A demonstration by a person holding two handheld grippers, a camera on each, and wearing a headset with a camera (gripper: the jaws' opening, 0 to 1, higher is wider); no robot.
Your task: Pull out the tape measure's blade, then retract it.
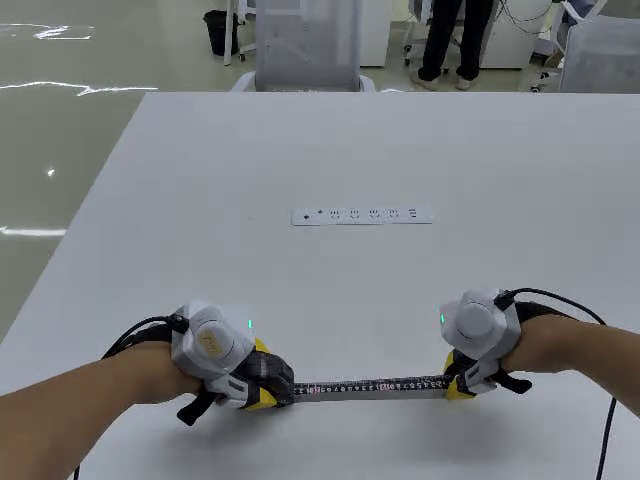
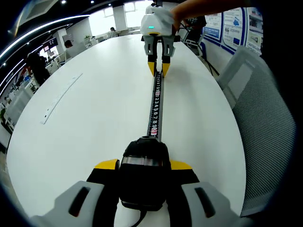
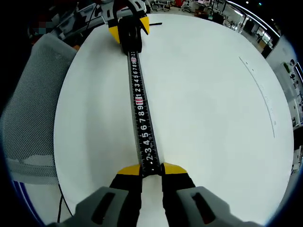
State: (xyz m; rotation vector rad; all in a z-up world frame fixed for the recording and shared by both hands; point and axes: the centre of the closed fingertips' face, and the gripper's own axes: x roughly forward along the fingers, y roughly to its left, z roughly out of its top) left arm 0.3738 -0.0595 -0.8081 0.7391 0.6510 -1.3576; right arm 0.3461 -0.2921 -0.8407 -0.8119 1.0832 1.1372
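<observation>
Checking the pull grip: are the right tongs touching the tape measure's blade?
Touching. The right gripper view shows the right tongs shut on the blade at its end, with no gap visible.

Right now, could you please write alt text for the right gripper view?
The right gripper pinches the end of the blade, which runs straight across the white table to the tape measure case held by the left gripper.

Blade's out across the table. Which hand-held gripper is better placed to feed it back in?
Right, most likely. The right hand-held gripper pinches the blade at its tip and can walk it back toward the case, which the left hand-held gripper clamps.
</observation>
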